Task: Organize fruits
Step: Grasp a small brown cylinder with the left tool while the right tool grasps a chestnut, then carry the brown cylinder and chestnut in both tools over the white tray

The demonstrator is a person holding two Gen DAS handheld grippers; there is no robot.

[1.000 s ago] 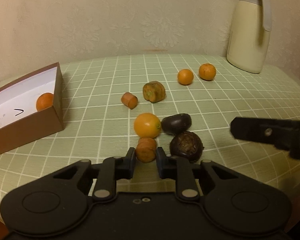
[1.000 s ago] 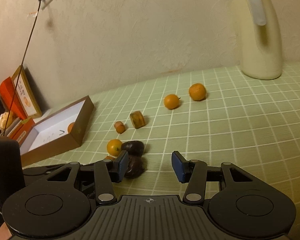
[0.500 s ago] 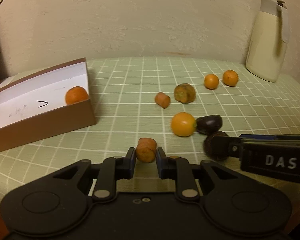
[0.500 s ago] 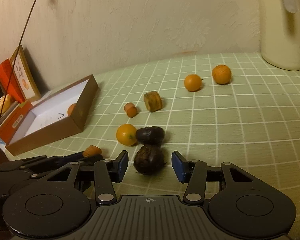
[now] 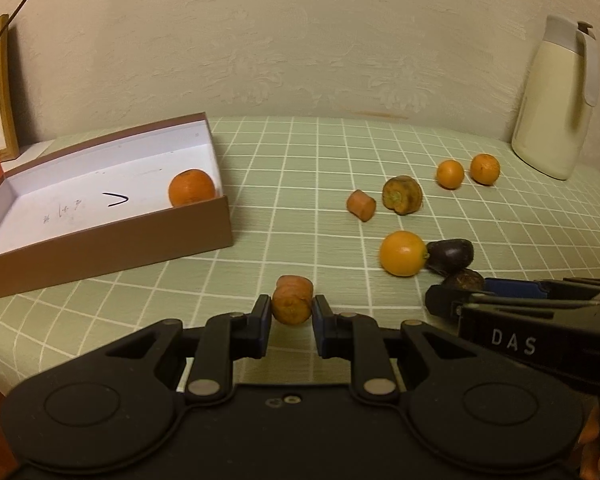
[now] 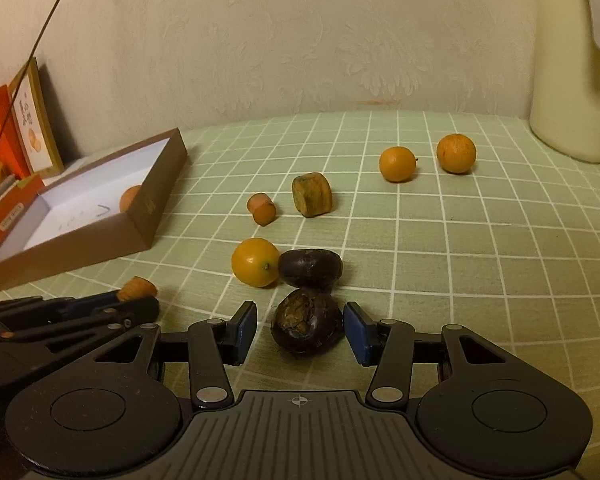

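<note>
Fruits: one orange (image 5: 191, 187) sits in the brown box (image 5: 140, 240) at left. My left gripper (image 5: 288, 312) is clamped on a carrot chunk (image 5: 292, 299). Right of that, a yellow-orange fruit (image 6: 255, 262) touches a dark one (image 6: 310, 268). My right gripper (image 6: 300, 326), jaws just closing, straddles another dark fruit (image 6: 306, 326); only the right pad looks touching.
</note>
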